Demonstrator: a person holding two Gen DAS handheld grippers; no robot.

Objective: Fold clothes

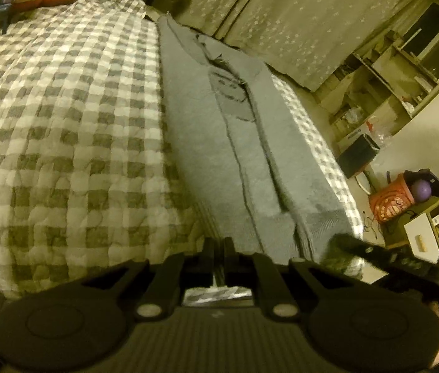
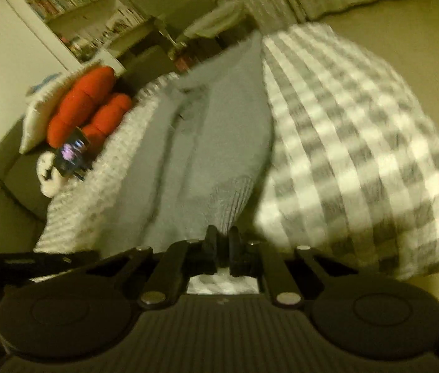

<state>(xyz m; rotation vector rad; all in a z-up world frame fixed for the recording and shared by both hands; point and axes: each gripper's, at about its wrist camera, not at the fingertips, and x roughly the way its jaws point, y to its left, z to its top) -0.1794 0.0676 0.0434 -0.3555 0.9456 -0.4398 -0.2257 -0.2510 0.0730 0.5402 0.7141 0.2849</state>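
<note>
My left gripper (image 1: 219,244) has its fingers pressed together on the near hem of the grey sweater (image 1: 219,130), which lies lengthwise along the checked bedspread (image 1: 64,118). My right gripper (image 2: 222,237) is likewise pinched on the ribbed hem. Only the left view shows the sweater's collar; only the right shows the red cushions (image 2: 85,105).
</note>
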